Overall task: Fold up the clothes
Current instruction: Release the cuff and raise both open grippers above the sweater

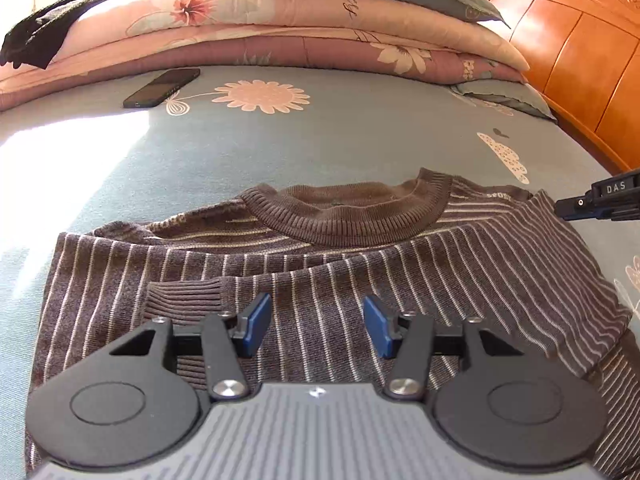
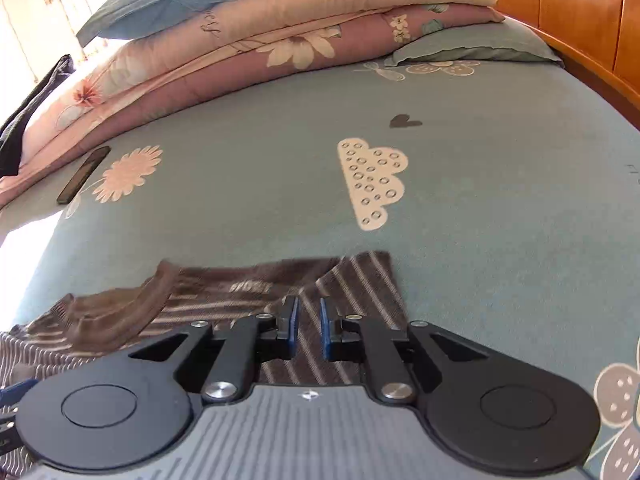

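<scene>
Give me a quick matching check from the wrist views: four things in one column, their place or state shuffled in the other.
Things:
1. phone
2. black garment
3. striped sweater
4. left gripper

Places or states:
A. jaws open, poised over striped fabric
B. draped over the end of the stacked quilts
C. spread on the bedsheet, collar on the far side
D. lying flat beside the pink flower print

Pairs: 1-D, 2-B, 3-C, 4-A
</scene>
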`<action>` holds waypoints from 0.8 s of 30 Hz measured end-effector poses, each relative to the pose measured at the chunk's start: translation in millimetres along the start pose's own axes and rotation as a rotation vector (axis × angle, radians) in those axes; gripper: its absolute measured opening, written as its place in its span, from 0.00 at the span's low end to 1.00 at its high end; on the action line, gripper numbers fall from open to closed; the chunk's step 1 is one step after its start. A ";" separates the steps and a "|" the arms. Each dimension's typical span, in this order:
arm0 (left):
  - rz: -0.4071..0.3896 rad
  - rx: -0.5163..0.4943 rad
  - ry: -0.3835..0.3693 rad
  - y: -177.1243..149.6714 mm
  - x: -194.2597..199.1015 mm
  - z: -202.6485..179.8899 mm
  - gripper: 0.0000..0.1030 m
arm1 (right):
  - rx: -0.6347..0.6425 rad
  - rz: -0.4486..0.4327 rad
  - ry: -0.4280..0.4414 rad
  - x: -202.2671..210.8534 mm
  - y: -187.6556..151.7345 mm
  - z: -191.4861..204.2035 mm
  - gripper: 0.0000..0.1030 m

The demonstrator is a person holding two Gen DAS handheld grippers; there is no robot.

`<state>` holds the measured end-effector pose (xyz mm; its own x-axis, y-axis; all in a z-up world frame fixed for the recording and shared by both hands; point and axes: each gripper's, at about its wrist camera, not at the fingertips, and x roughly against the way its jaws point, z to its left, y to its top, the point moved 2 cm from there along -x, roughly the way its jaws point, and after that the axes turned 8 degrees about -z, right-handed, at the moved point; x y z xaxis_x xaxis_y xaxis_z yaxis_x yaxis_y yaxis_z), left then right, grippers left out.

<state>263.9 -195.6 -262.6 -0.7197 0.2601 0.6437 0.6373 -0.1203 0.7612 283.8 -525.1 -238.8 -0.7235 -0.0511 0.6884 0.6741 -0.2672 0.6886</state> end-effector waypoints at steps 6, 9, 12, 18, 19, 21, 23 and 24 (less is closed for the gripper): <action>0.007 0.009 0.045 2.1 -9.6 13.3 0.52 | 0.033 0.015 -0.003 -32.3 -22.4 17.9 0.14; -0.015 0.053 0.054 15.1 1.7 15.6 0.50 | 0.005 0.006 -0.022 -26.4 -6.3 18.8 0.14; -0.024 0.067 0.031 16.2 17.5 15.8 0.56 | 0.043 -0.016 0.005 -1.9 -0.3 28.0 0.20; 0.056 0.043 0.071 -18.2 20.5 24.2 0.57 | 0.131 0.051 0.036 17.7 -37.4 47.8 0.22; 0.062 0.034 0.076 -23.0 18.6 26.5 0.57 | 0.133 0.075 0.030 12.2 -44.4 48.2 0.23; 0.062 0.026 0.082 -21.0 21.2 25.2 0.57 | 0.118 0.100 0.017 3.4 -54.7 47.2 0.23; 0.063 0.027 0.076 -14.3 27.6 21.1 0.56 | 0.091 0.105 0.017 7.4 -48.7 46.9 0.23; 0.050 0.026 0.059 -10.5 34.1 16.8 0.56 | 0.087 0.093 0.018 14.3 -43.7 47.0 0.23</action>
<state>237.3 -169.3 -249.9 -0.7011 0.1973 0.6852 0.6793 -0.1070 0.7260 251.0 -468.9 -248.4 -0.6593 -0.0897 0.7465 0.7482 -0.1758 0.6397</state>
